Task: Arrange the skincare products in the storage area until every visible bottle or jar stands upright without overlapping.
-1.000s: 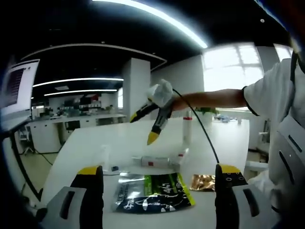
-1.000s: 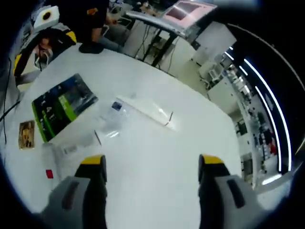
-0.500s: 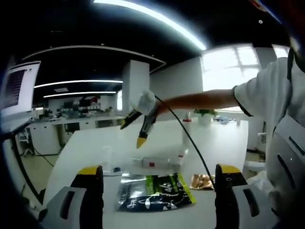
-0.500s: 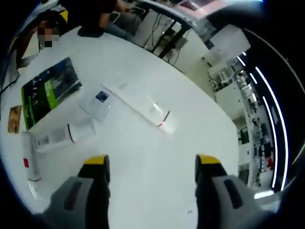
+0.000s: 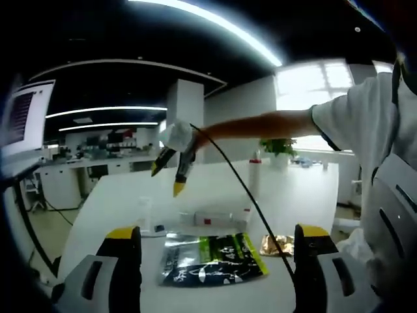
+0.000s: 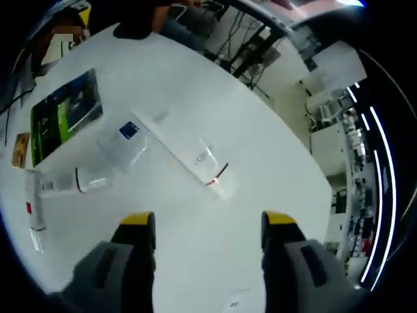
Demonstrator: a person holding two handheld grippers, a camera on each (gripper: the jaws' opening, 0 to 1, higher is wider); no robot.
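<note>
The skincare products mostly still lie flat on the white desk [image 5: 195, 195], so the arranging looks barely begun. In the left gripper view, going left to right: a small clear bottle [image 5: 144, 215] stands near the left, a white tube [image 5: 212, 218] lies on its side mid-desk behind a dark green pouch [image 5: 212, 259], and a tall white bottle [image 5: 255, 175] stands further back. The left hand-held gripper [image 5: 212, 242] hangs above the pouch, jaws apart, empty. The right hand-held gripper [image 5: 172, 173], jaws apart and empty, has swung leftward since a second ago, toward the clear bottle.
</note>
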